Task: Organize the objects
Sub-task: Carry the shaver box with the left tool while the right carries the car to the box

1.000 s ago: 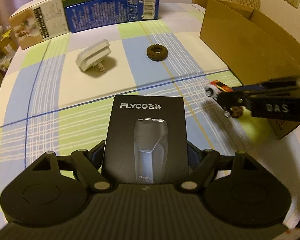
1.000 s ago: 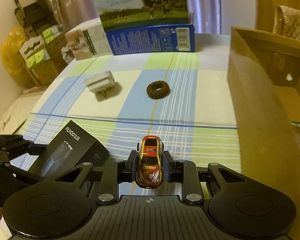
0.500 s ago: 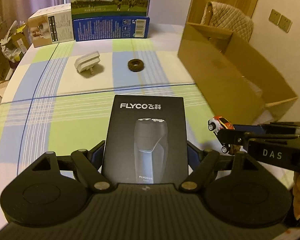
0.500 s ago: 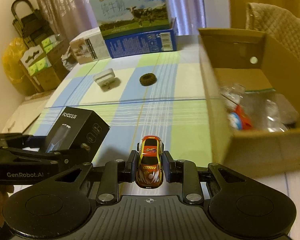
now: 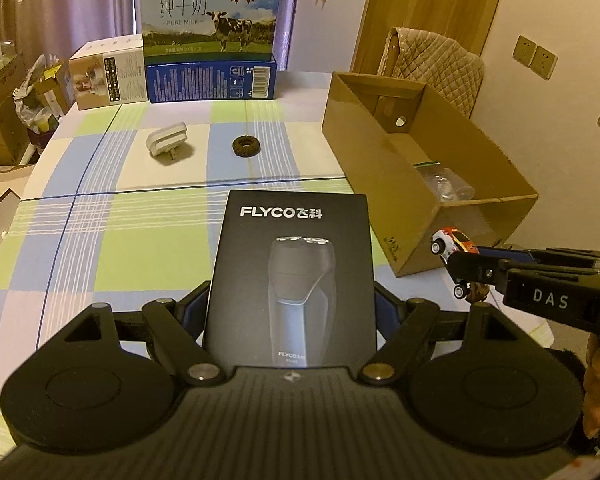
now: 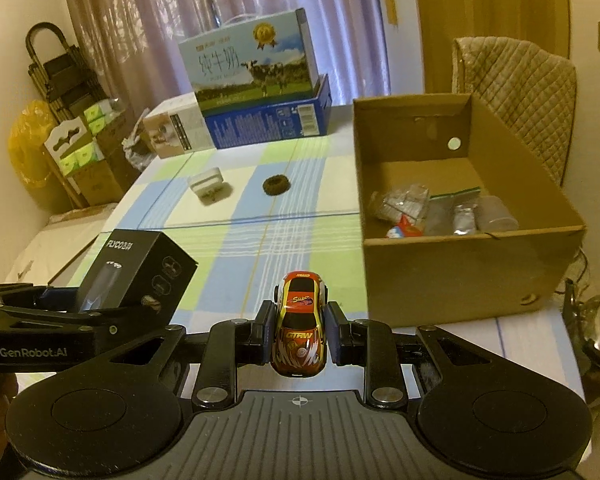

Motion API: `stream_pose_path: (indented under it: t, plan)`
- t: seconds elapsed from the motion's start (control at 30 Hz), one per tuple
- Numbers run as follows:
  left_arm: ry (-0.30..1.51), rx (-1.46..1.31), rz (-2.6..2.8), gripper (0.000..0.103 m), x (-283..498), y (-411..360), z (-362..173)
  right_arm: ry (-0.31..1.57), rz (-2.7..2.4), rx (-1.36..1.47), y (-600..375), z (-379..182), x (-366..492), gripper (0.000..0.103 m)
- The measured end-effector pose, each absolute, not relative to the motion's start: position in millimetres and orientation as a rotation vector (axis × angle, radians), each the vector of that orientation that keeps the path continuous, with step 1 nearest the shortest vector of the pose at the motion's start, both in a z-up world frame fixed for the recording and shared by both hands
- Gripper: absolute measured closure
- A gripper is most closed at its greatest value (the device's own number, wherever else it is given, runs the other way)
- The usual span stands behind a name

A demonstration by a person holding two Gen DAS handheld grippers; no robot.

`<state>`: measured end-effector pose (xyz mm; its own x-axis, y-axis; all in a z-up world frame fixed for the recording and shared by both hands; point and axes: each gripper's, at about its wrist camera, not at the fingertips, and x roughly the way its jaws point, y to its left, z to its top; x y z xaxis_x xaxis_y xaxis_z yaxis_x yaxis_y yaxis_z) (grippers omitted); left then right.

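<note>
The left gripper (image 5: 290,312) was clamped on the sides of a black FLYCO shaver box (image 5: 292,276), holding it clear above the near part of the table (image 5: 100,216). Beside it, the right gripper (image 6: 299,332) pinched a small orange toy car (image 6: 299,324) between its two pads, nose pointing away, raised above the table's near edge just in front of the cardboard box (image 6: 460,272). A hand (image 5: 598,384) showed at the right gripper's handle.

The cardboard box stood open along the table's right edge, and clear plastic bags (image 6: 416,204) and small packets lay on its floor. Farther out, near the middle of the checked tablecloth, a white plug adapter (image 5: 167,144) lay on its side, and a dark toy tyre (image 5: 246,146) rested near it, apart, to its right. At the far edge stood a blue milk carton case (image 5: 210,36), and a white carton (image 5: 108,78) sat touching its left side.
</note>
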<state>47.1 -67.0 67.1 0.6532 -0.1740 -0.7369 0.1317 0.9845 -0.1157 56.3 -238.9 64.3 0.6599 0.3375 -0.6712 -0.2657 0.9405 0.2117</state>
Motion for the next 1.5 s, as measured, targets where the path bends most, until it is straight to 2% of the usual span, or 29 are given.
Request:
stream_pose_path:
  t: [0.57, 1.5]
  plan:
    - [0.829, -0.044, -0.208, 0.027, 33, -101, 78, 0.738, 0.293, 0.107, -275, 76, 41, 0.079]
    - [0.807, -0.047, -0.350, 0.027, 63, -183, 88, 0.695, 0.156, 0.147, -352, 91, 48, 0.079]
